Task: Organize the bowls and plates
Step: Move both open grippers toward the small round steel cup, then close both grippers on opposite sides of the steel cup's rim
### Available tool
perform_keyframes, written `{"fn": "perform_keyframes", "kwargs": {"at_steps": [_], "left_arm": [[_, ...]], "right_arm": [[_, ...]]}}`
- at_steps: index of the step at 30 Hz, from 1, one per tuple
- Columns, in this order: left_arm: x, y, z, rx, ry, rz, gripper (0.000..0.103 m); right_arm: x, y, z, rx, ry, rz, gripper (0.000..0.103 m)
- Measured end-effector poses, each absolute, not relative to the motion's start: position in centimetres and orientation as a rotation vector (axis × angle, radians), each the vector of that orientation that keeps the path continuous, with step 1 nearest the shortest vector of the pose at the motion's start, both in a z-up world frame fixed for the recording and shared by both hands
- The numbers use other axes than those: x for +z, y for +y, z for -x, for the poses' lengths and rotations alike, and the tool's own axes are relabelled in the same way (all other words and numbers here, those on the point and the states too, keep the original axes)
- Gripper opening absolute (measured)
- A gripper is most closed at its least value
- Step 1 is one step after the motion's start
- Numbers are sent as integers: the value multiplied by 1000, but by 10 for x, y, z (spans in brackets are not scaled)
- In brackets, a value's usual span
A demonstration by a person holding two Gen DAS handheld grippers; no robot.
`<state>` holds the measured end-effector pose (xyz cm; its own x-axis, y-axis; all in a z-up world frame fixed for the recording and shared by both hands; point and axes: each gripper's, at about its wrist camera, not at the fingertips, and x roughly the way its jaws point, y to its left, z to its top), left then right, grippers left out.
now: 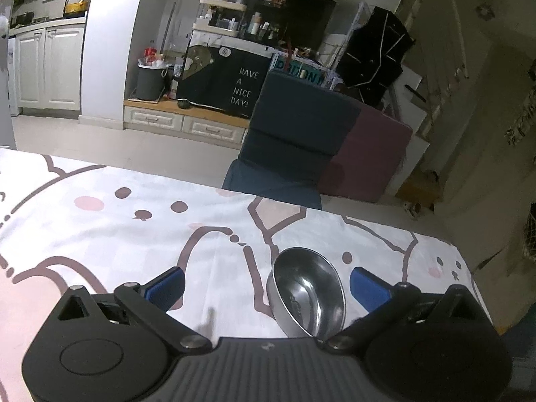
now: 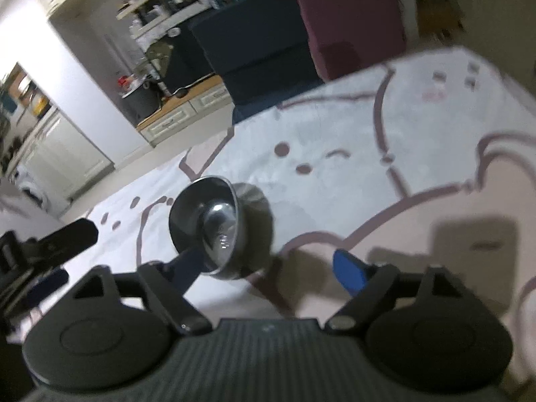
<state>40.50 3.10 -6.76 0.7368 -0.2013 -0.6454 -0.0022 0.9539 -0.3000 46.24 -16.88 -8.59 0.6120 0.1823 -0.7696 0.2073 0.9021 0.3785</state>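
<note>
I am holding my left gripper (image 1: 266, 288) wide open, gripping nothing, with the steel bowl (image 1: 308, 293) sitting between its pads on the patterned tablecloth (image 1: 134, 221). My right gripper (image 2: 268, 268) is also gaping (nothing gripped), closing in around that bowl. A blue chair (image 1: 294, 140) is standing beyond the far edge, clear of me.

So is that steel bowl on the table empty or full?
Empty: the steel bowl shows only bare shiny metal inside, in both views.
</note>
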Motion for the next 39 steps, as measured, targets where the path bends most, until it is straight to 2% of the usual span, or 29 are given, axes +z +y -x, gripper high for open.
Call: {"fn": "perform_keyframes", "kwargs": {"at_steps": [1, 9, 14, 19, 20, 26, 28, 30, 34, 36, 39], "left_arm": [[-70, 32, -408, -112, 739, 290, 103], [-89, 35, -427, -107, 770, 321, 103], [-100, 38, -430, -89, 795, 313, 103], [-107, 37, -431, -96, 815, 274, 100], [-108, 36, -432, -101, 820, 269, 96], [-112, 28, -433, -153, 836, 253, 81], [-114, 25, -433, -169, 842, 252, 71], [-118, 24, -434, -172, 860, 251, 56], [-126, 25, -436, -165, 886, 255, 44], [-129, 26, -437, -163, 888, 268, 35], [-134, 28, -441, -167, 881, 288, 32]], "right_arm": [[-92, -165, -468, -26, 926, -482, 79], [-112, -135, -483, -30, 971, -481, 67], [-113, -133, -486, 0, 1018, -389, 44], [-108, -139, -486, 10, 993, -261, 11], [-108, -141, -485, 18, 988, -245, 9], [-104, -136, -481, 108, 937, -124, 6], [-102, -130, -480, 160, 915, -70, 4], [-99, -126, -480, 186, 906, -39, 4], [-99, -125, -479, 198, 897, -14, 4], [-98, -126, -478, 206, 895, -16, 4], [-96, -128, -478, 230, 893, -15, 4]]}}
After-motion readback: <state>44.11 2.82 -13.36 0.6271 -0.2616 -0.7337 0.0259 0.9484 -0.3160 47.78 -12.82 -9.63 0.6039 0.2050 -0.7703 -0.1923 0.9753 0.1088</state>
